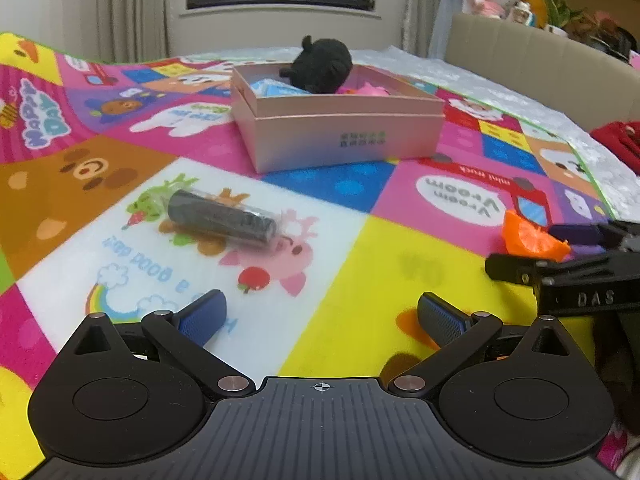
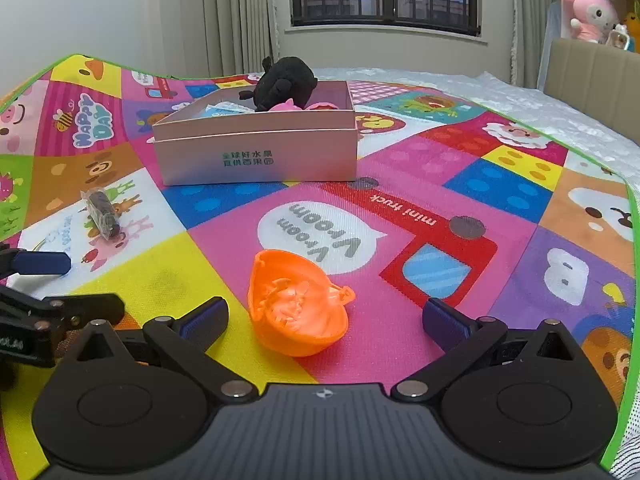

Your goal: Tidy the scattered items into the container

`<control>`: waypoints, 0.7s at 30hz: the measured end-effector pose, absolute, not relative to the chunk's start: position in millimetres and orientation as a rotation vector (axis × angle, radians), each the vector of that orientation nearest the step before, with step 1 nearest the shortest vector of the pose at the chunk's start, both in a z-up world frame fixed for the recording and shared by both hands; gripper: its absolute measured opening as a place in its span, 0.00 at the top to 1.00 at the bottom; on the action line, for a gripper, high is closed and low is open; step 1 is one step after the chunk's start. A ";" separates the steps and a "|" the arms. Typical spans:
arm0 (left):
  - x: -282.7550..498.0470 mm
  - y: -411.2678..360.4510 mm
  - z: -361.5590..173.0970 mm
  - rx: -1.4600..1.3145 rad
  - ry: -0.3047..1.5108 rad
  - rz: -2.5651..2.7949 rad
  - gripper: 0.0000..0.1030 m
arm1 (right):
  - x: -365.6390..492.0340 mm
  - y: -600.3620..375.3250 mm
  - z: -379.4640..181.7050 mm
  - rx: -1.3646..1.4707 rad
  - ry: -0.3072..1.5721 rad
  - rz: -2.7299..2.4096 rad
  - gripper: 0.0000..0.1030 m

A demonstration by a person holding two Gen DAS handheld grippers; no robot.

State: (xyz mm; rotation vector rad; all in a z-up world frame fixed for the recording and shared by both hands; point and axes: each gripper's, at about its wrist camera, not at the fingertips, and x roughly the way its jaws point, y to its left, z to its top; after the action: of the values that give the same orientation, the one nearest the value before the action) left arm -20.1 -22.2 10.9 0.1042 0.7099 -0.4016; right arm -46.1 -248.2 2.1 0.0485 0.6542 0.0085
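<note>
Orange plastic shell [image 2: 298, 306] sits between my right gripper's [image 2: 324, 320] spread jaws; closing off-centre could squirt it away. Left gripper [image 1: 322, 316] also gapes empty.

**Orange shell sits between my open right jaws**

I see my right gripper [image 2: 324, 318] spread wide, its pads clear of the orange shell [image 2: 298, 308], which lies open side up on the play mat [image 2: 500, 184] between the fingers. Ahead stands the pink box [image 2: 256, 156], holding a black plush toy [image 2: 286, 82], some pink pieces and a pale blue packet. To the left, a dark roll in clear wrap [image 2: 103, 214] lies on the mat, well apart from the box. My left gripper [image 2: 40, 280] shows at the left edge; I cannot tell how its jaws stand.
</note>
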 end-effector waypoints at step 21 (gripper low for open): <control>70.2 20.6 28.0 -0.118 0.669 -0.356 0.00 | -45.4 -243.3 0.3 0.016 0.647 -0.005 0.00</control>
State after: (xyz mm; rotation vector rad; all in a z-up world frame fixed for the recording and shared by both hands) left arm 70.2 20.6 28.0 -0.1180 0.6692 -0.3563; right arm -45.4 -243.3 0.3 0.0159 0.6468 -0.0055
